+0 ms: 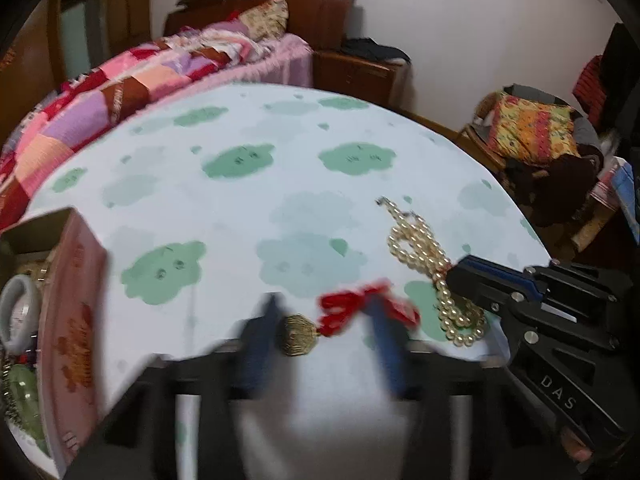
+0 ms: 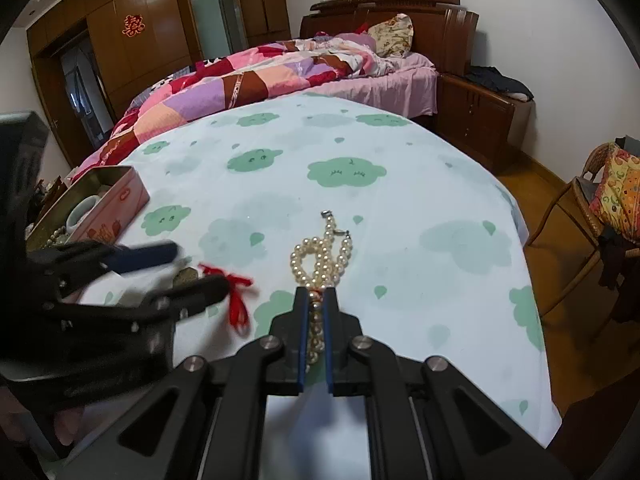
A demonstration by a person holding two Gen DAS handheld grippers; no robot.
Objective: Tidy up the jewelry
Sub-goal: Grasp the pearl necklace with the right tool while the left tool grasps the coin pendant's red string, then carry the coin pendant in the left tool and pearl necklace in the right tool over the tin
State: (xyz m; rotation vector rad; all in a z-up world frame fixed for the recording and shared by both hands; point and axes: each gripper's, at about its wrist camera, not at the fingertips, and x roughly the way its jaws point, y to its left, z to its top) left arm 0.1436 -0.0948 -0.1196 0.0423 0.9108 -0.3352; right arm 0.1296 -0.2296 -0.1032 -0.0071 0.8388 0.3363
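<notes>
- Surveying my table [image 2: 420, 184] first: a white cloth printed with green clouds covers it.
- Right gripper [image 2: 316, 300] — clenched. My blue-padded fingers [image 2: 303, 336] pinch the lower part of the pearl necklace [image 2: 322, 258]; its upper loops and clasp lie on the cloth just ahead of the tips, and a few pearls trail back between the fingers. From the left wrist view the same gripper [image 1: 454, 276] comes in from the right, tips on the pearl strand [image 1: 416, 248].
- Left gripper [image 1: 324, 320] — partly open, blurred. The jaws stand to either side of a brass-coloured pendant [image 1: 300, 335] and its red knotted cord [image 1: 360, 308]; the pendant sits in the gap, close to the left finger, and the cord crosses the right finger. I cannot tell whether either pad presses on them.
- Red cord, from the right wrist view [image 2: 238, 300]: lying on the cloth just beside the pearls, apart from them, under the tip of the left gripper's [image 2: 200, 272] nearer finger.
- Pink tin box [image 2: 116, 200] — open, at the left edge of the table, well apart from both pieces. Inside I count a pale bangle [image 2: 86, 206] and some beaded strands [image 2: 54, 236]; the left wrist view adds a green piece [image 1: 24, 396] low in the box.
- Beyond the table: a bed [image 2: 280, 76] with a patchwork quilt.
</notes>
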